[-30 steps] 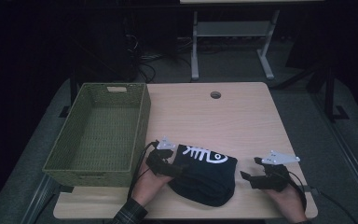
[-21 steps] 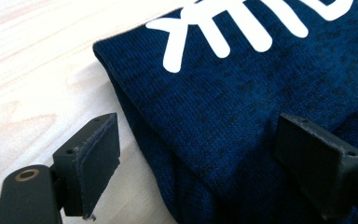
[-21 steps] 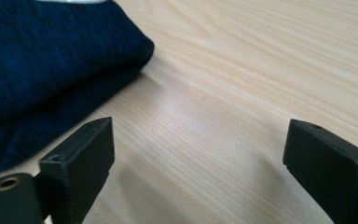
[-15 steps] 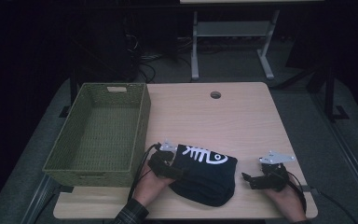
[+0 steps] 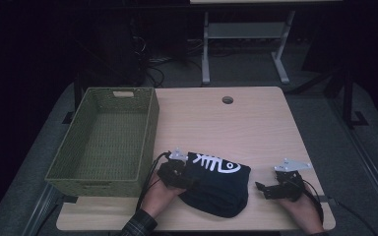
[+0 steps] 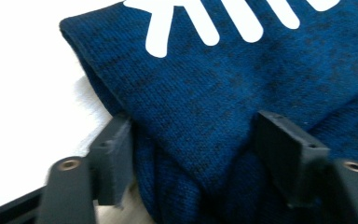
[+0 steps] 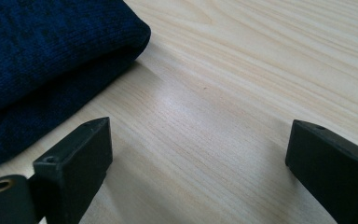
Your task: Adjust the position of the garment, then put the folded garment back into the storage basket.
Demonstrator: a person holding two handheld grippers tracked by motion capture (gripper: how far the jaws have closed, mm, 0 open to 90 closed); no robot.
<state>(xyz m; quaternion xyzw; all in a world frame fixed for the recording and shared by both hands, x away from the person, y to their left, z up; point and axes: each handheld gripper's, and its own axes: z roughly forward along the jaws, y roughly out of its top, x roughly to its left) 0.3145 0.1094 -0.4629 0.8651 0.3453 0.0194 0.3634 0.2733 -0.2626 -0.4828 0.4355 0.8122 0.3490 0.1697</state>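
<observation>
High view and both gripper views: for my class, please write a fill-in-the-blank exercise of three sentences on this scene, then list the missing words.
1. The white print on the folded dark blue garment shows a fish ____.
2. The green woven basket stands to the ____ of the garment in the high view.
3. The fold of the garment lies between the jaws of the ____ gripper, while the right gripper stands open over the bare wooden table.

Missing words: skeleton; left; left

No words, brand names or numbers can be read anywhere. The one sign is a white fish-skeleton graphic printed on the folded dark blue garment (image 5: 216, 182), its bars also showing in the left gripper view.
</observation>
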